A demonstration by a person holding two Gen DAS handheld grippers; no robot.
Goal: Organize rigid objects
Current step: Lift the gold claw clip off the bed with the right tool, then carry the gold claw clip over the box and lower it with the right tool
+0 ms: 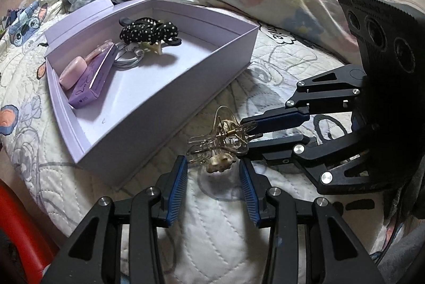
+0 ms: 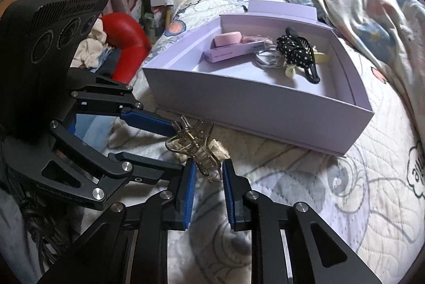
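The clear hair clip [image 1: 223, 135] is just off the near long wall of the open lilac box [image 1: 148, 124], above the quilt [image 1: 212, 230] of the bed, and seems to be lifted a little, judging by the shadow under it. Both tools have it. The right gripper [image 1: 251, 135] is closed on the clip's handle end, its two tips pinching the wings together. The left gripper [image 1: 212, 164] stands at its narrowest with the toothed body between its pads [image 1: 245, 177], so it appears to be gripping too, though the contact on its left pad is hard to confirm.

The step in hand looks like picking up this clip to put it away. Next, one gripper would have to let go so the other can carry the clip over the near wall and set it on the bare floor of the box.

Inside, along the far side, lie a polka-dot clip [image 1: 148, 30], a white cable [image 1: 127, 60], a pink case [image 1: 73, 72] and a purple carton [image 1: 98, 79].

A cream lump [image 1: 220, 163] sits under the clip. I cannot tell whether it is caught in the teeth or lying on the quilt.
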